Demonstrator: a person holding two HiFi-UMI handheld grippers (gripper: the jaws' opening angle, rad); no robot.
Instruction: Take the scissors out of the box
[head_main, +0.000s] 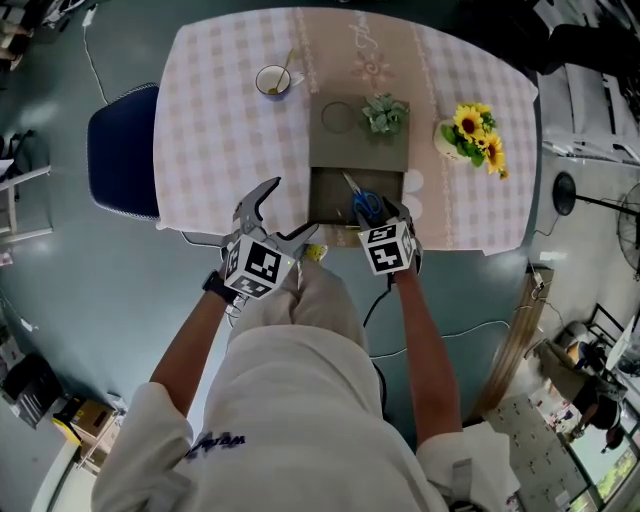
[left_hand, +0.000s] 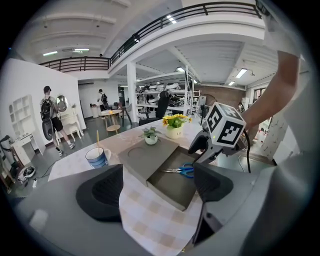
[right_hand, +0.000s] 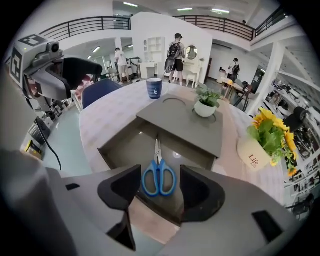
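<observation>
Scissors (head_main: 362, 204) with blue handles lie in the open tray of a grey box (head_main: 327, 190), blades pointing away from me. The box's lid (head_main: 350, 148) is slid back over its far half. My right gripper (head_main: 386, 214) hangs over the tray's near end, pointing steeply down; in the right gripper view its jaws (right_hand: 159, 189) stand open either side of the scissors (right_hand: 158, 176), pads clear of the handles. My left gripper (head_main: 283, 214) is open and empty over the checked tablecloth, left of the box (left_hand: 167, 194); the scissors (left_hand: 182, 170) show beyond its right jaw.
A small potted plant (head_main: 384, 113) stands on the lid. A cup (head_main: 273, 80) with a spoon sits at the table's far left, a vase of sunflowers (head_main: 470, 135) at the right. A blue chair (head_main: 122, 150) is beside the table's left edge.
</observation>
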